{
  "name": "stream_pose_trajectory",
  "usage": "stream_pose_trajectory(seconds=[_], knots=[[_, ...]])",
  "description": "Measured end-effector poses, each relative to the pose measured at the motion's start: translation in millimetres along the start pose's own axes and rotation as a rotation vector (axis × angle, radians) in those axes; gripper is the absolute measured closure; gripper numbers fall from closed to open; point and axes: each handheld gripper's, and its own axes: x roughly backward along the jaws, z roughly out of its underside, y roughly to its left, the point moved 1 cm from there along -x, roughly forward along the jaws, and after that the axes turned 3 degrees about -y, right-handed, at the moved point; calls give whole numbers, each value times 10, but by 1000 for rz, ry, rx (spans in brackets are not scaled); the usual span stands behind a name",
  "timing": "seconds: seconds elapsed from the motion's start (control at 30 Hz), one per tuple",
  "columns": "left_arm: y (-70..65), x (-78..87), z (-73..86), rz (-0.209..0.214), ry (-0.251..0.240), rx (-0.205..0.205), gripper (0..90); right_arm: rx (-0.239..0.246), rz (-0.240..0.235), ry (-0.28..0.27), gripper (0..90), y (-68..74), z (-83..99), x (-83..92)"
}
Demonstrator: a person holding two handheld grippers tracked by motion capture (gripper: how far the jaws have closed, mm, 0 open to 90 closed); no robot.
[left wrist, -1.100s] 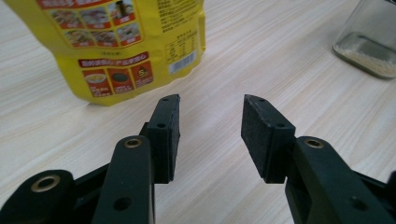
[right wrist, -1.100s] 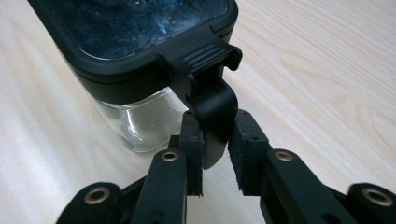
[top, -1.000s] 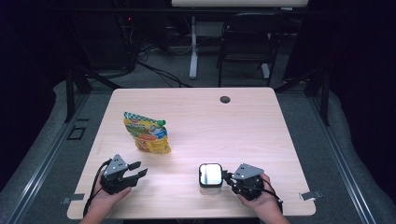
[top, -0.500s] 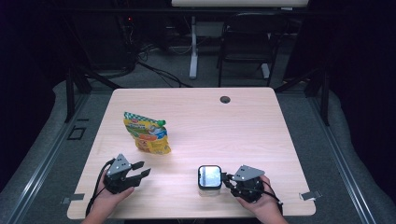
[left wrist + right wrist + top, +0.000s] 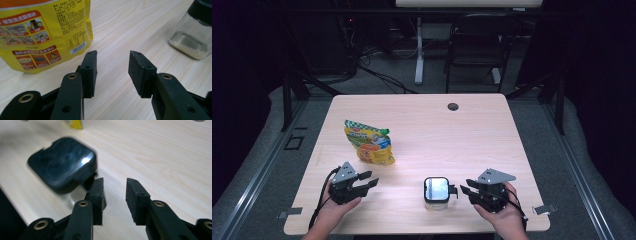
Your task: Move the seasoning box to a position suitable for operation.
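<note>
A small glass jar with a black square lid stands near the table's front edge. The left gripper view shows pale grains in the bottom of the jar. My right gripper is just right of the jar, apart from it. Its jaws have widened and then closed in a little, with nothing between them. A yellow printed pouch lies flat at the left. My left gripper rests on the table just in front of the pouch, open and holding nothing.
The light wooden table has a dark cable hole near its far edge. A chair and desk legs stand behind the table. Both grippers' cables trail off the front edge.
My right gripper has pulled back to the right from the jar and risen slightly, its jaws wider than before. The jar, pouch and left gripper have stayed put.
</note>
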Motion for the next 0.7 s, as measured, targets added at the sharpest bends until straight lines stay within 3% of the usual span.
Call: stream_pose_trajectory(seconds=[0.07, 0.1, 0.17, 0.27, 0.37, 0.47, 0.5, 0.63, 0.7], knots=[[-6, -3, -9, -7, -1, 5, 589, -27, 12, 6, 679, -8, -41, -15], [-5, -12, -15, 2, -1, 9, 592, -73, 46, 5, 679, -14, -132, -56], [-14, -21, -22, 5, 6, 12, 591, -85, 56, 3, 679, -15, -159, -71], [-39, -29, -21, 2, 15, -14, 591, -102, 91, -11, 682, 2, -229, -99], [-81, -26, -30, 17, 17, 10, 593, -141, 91, -30, 705, 19, -196, -95], [-146, -17, -126, 22, 10, 28, 598, -140, 96, -13, 698, 15, -184, -109], [-209, -21, -229, 43, 3, 41, 598, -144, 95, -17, 695, 14, -184, -109], [-347, -70, -382, 51, -9, 38, 608, -162, 95, -34, 689, 29, -204, -72], [-440, -120, -460, 49, -20, 17, 615, -167, 92, -41, 681, 34, -206, -64]])
